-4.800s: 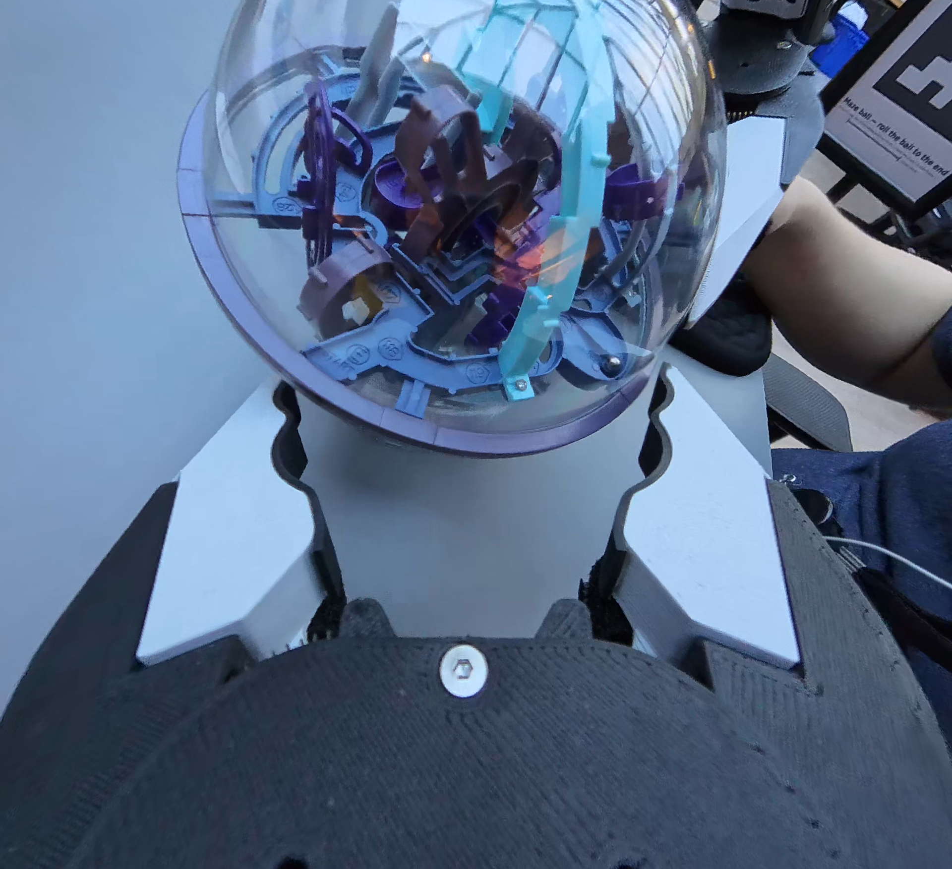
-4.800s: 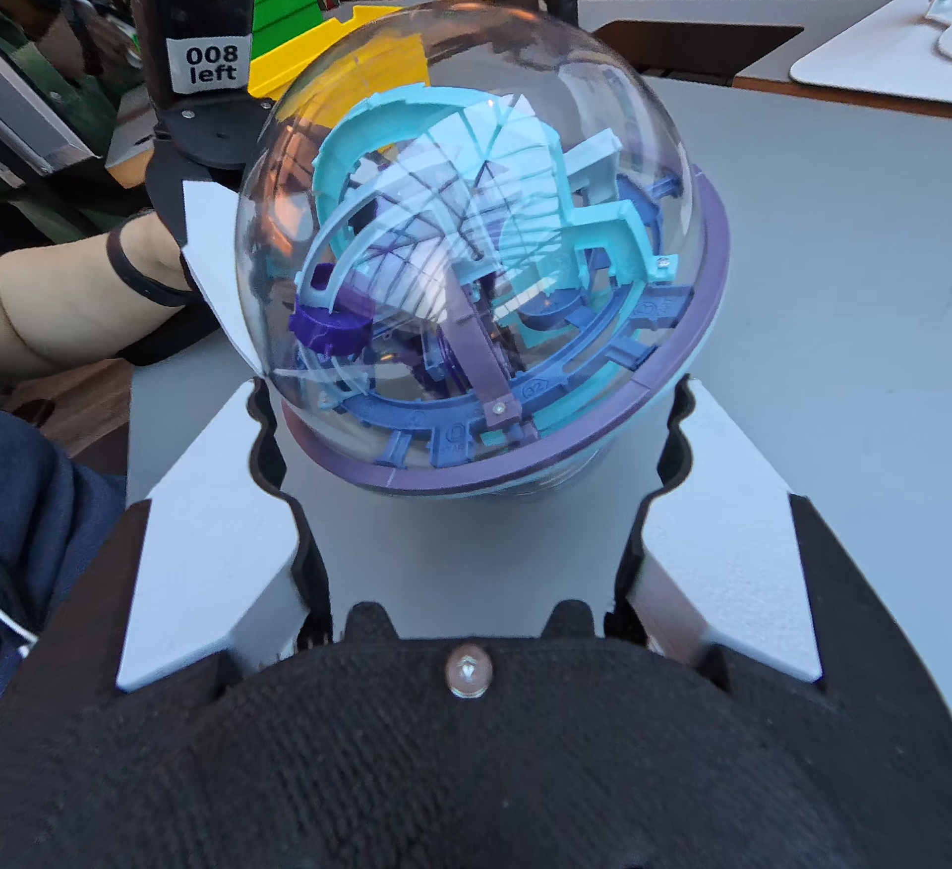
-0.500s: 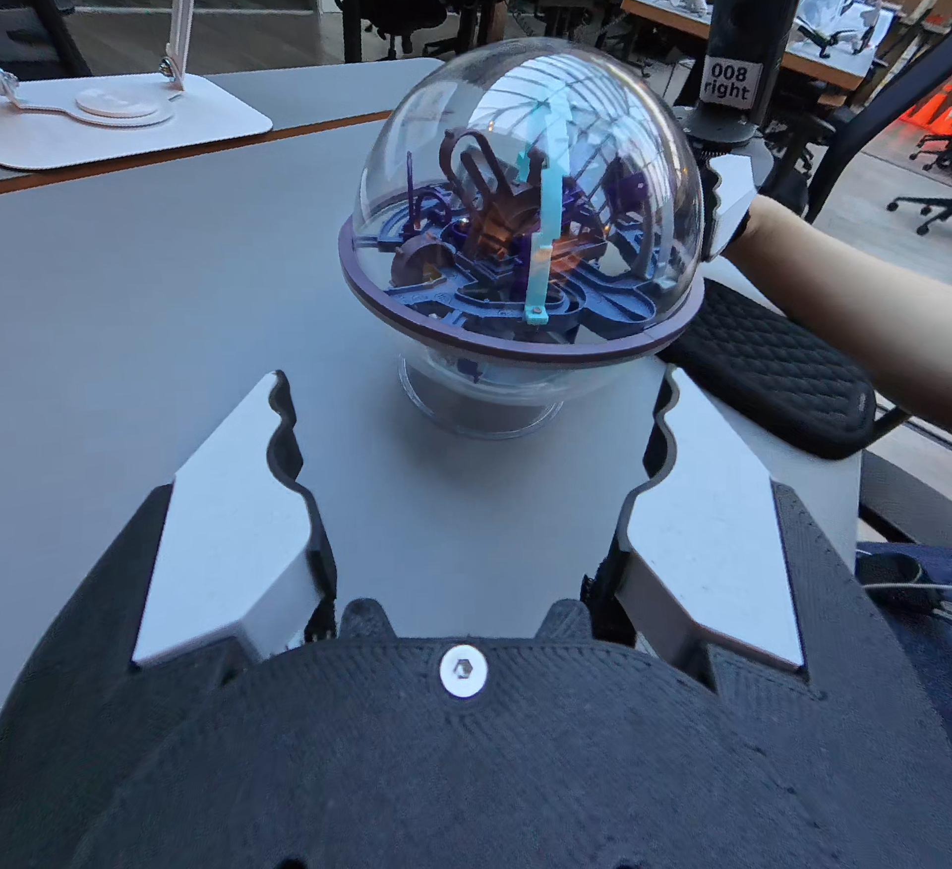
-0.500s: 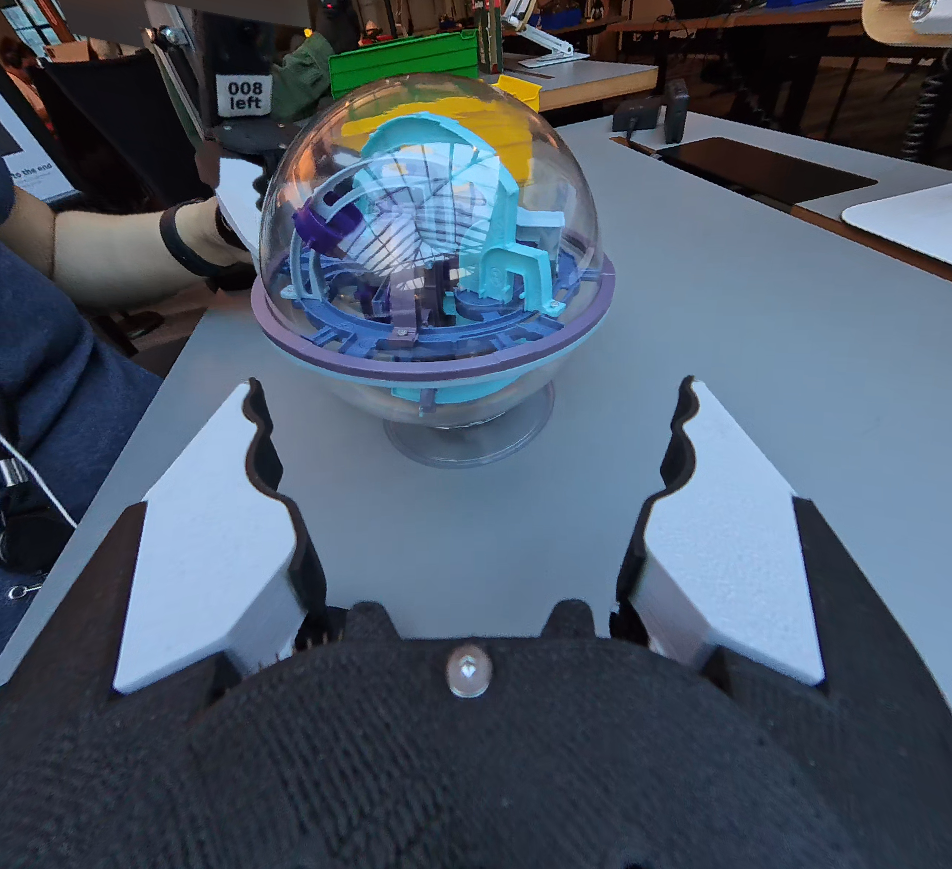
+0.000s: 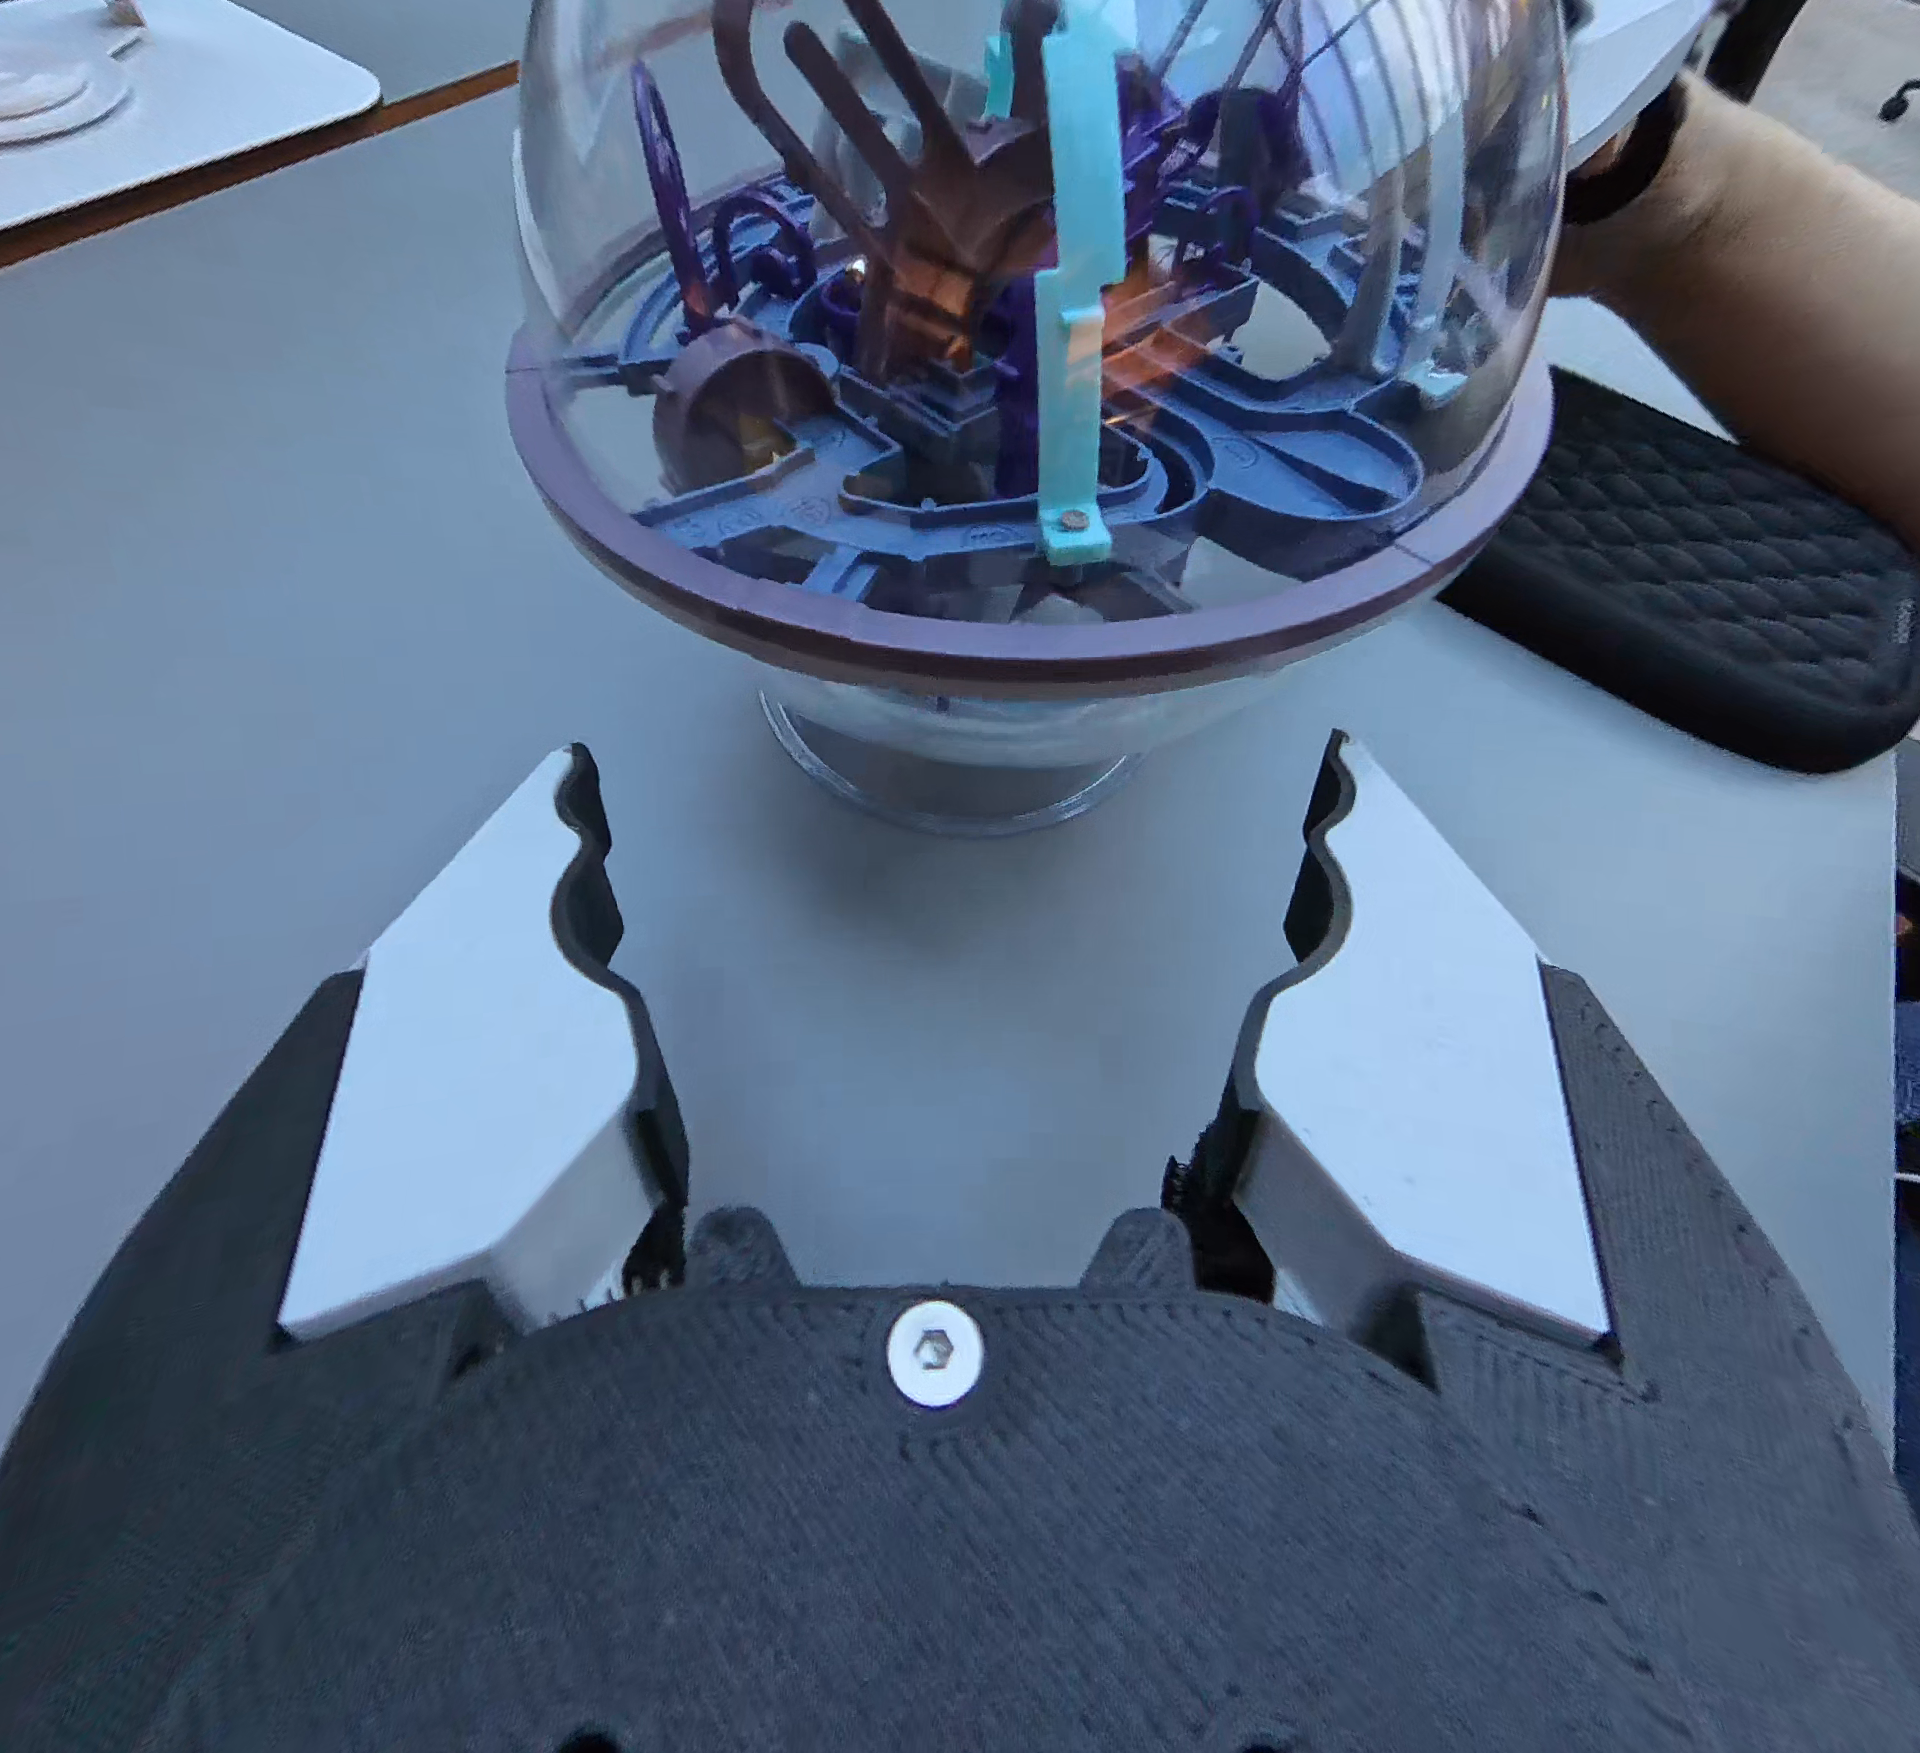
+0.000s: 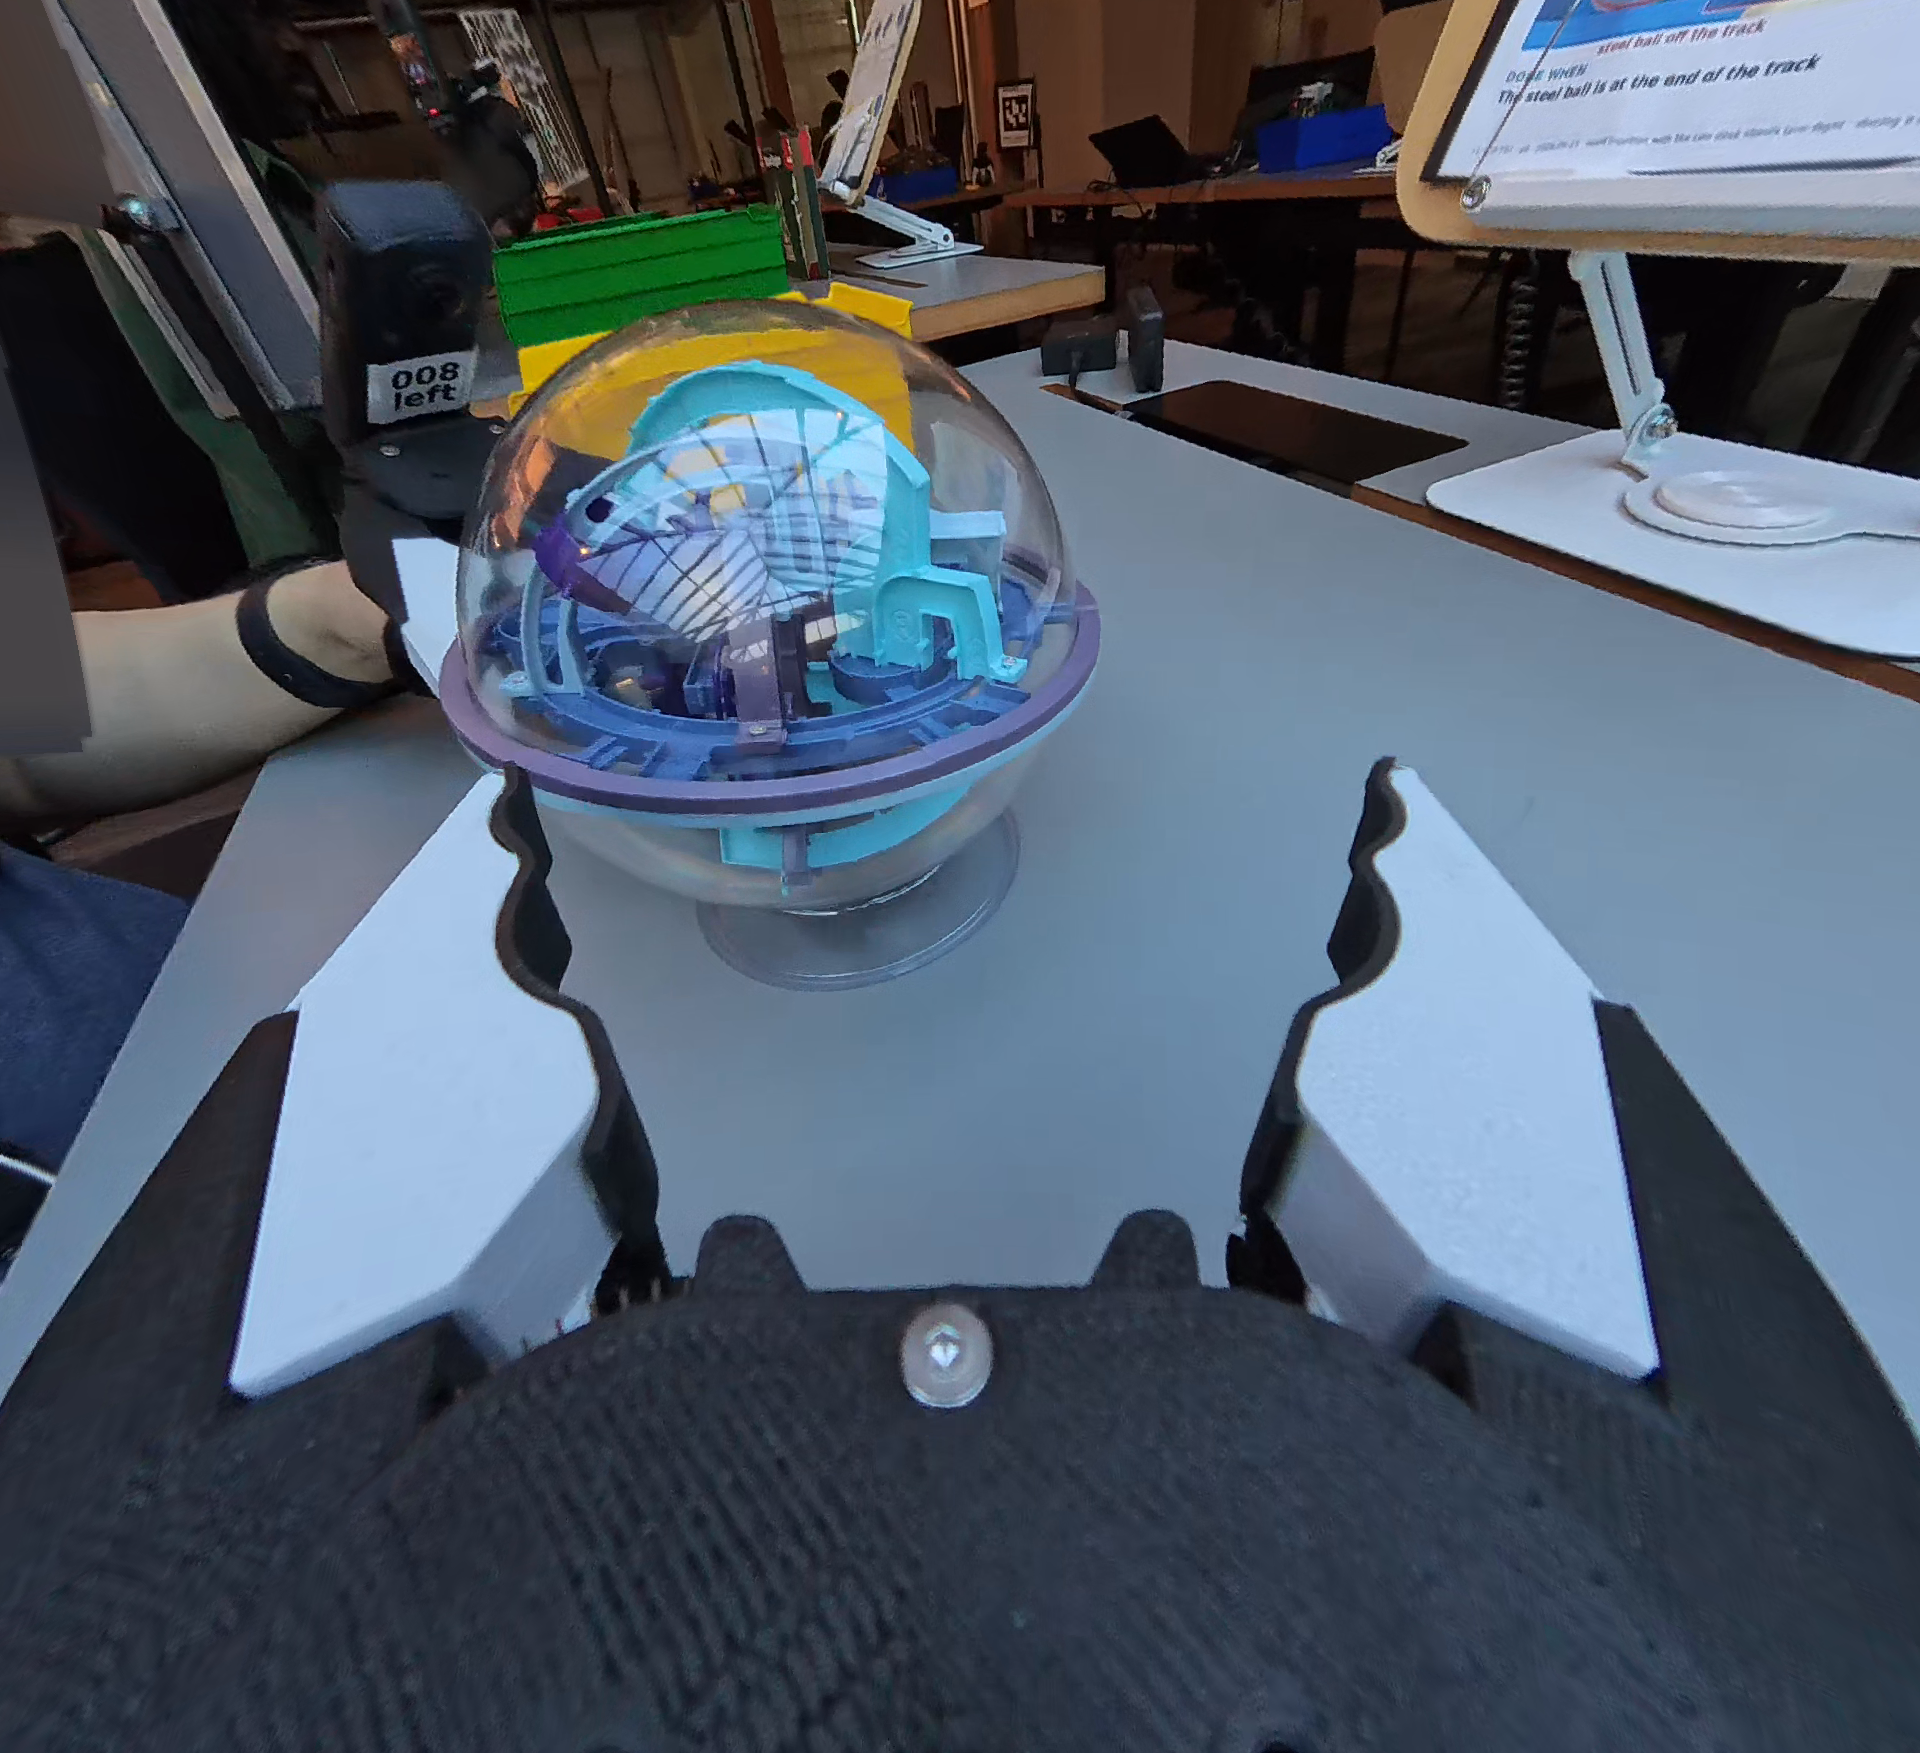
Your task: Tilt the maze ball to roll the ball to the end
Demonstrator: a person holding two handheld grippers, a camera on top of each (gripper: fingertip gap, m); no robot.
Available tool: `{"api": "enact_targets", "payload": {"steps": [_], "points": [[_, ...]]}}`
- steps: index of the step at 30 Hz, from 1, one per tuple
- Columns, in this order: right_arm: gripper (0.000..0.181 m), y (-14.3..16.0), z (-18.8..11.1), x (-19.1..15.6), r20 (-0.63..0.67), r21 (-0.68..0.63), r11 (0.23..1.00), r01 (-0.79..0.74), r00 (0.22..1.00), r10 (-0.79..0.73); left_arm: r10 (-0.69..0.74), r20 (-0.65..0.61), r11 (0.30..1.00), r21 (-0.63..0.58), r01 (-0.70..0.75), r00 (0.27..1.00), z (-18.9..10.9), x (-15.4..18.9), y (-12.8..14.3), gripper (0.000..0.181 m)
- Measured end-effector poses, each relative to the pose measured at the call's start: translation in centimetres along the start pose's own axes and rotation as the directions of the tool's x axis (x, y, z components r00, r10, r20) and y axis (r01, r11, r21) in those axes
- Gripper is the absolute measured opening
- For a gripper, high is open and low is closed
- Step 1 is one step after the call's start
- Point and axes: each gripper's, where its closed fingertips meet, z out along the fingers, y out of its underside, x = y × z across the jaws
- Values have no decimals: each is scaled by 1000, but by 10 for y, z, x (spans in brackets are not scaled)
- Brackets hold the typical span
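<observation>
Maze ball: maze ball sits on its clear stand on the grey bench, close to the near edge where the person sits, nobody holding it.
Left gripper: left gripper gapes wide, fingers spread and grasping nothing, its tips just short of the stand and under the purple rim.
Right gripper: right gripper released as well, jaws wide apart, facing the sphere from the opposite side; one fingertip overlaps the rim in this view, though I can't tell whether it touches.
Step in hand: looks like the gap between holds, with the sphere parked upright and both tools lined up on it from either side.
Steel ball: a small shiny bead glints near the brown ramp in the left wrist view; I'd guess that is it, and I can't say how far along the track it lies.
Next move: my read is that both grippers need to press in on opposite sides at the rim, lift it clear of the stand, then tip gently so the bead follows its lane.
Pointing: dome up, base down, equator band level with the bench.
Long axis: none really, it's round; the pole line stands vertical.
Risk: smooth curved plastic, likely slippery, so uneven pressure could let it roll out.
</observation>
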Motion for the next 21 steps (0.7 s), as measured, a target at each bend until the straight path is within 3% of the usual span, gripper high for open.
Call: {"api": "enact_targets", "payload": {"steps": [6, 11, 13, 15, 18, 21], "points": [[149, -31, -13, 24, 19, 81, 996, -31, 999, 30, -27, 15, 999, -37, 28, 1000, 4, 1, 13, 131], [115, -35, -15, 92, -167, 90, 995, -54, 984, 68, -80, 77, 992, -90, 86, 994, 6, 1, 23, 131], [110, -19, -8, 109, -197, 20, 999, -44, 979, 47, -84, 108, 988, -119, 97, 991, 6, 4, 30, 132], [101, 6, 1, 120, -205, -136, 991, 0, 978, -28, -55, 160, 985, -153, 80, 986, 5, 6, 36, 132], [99, 23, 17, 124, -146, -254, 960, 118, 977, -158, -11, 227, 979, -196, 57, 974, 3, 6, 44, 131], [94, 36, 35, 102, 77, -304, 936, 176, 984, -160, -44, 257, 974, -202, 98, 965, -1, 6, 48, 131]]}}
